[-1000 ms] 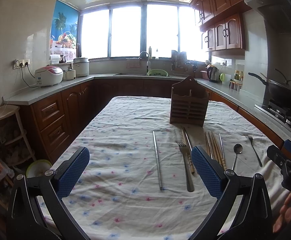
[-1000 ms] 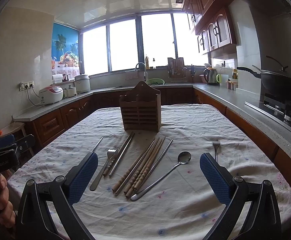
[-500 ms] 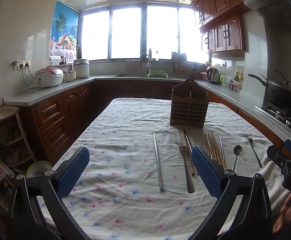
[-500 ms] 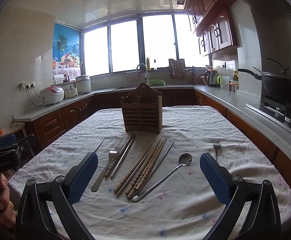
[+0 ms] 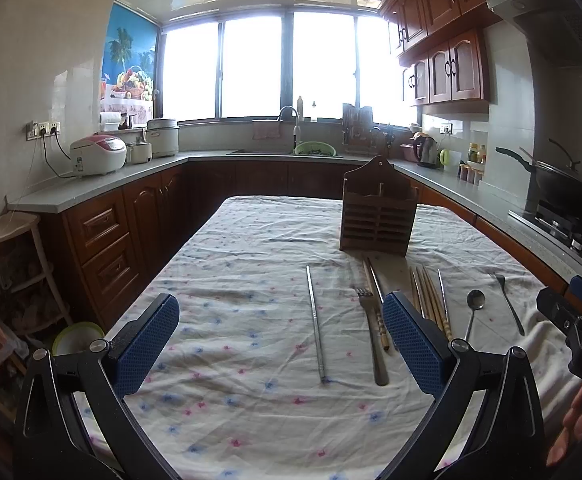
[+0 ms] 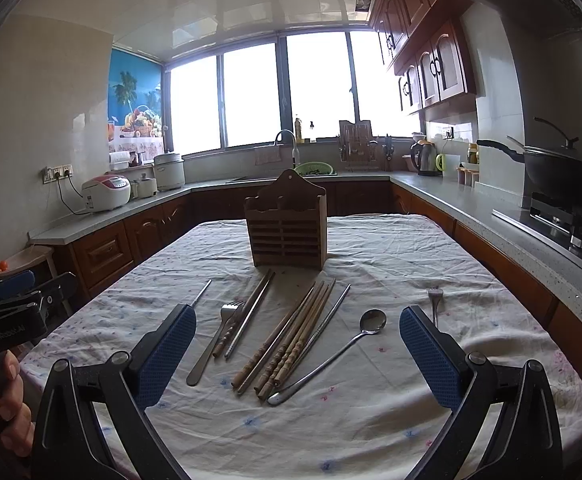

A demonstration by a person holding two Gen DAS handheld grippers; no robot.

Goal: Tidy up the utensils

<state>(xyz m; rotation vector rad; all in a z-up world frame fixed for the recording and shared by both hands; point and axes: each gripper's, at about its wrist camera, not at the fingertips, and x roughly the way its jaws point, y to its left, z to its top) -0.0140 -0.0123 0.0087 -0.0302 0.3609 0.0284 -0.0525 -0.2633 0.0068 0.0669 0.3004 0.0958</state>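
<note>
The table (image 6: 391, 240), under a creased flowered cloth (image 5: 231, 400), runs away toward 12 o'clock, its left edge dropping off beside brown cabinets (image 5: 107, 236) at 9 o'clock and its right edge close along the grey counter (image 6: 511, 220) at 3 o'clock, where a black wok (image 6: 563, 176) sits on a burner. Bare cloth lies open at 6 o'clock in both views and at 10 o'clock in the left wrist view.

A slatted wooden utensil holder (image 6: 287, 232) stands upright at 12 o'clock, mid-table. Below it the utensils lie flat, fanned toward 6 o'clock: a lone metal chopstick (image 5: 315, 324), a large fork (image 6: 215, 340), a mixed pair of sticks (image 6: 247, 316) just beside it, a bundle of wooden chopsticks (image 6: 291, 340) touching one another, a metal chopstick (image 6: 329, 320) along their right side, a spoon (image 6: 331, 356) at 5 o'clock of them, and a small fork (image 6: 434, 300) apart at 2 o'clock.

The left gripper (image 5: 279, 344) hovers with its blue-padded jaws spread wide, nothing between them. The right gripper (image 6: 297, 356) is likewise wide apart and empty, above the near ends of the utensils
</note>
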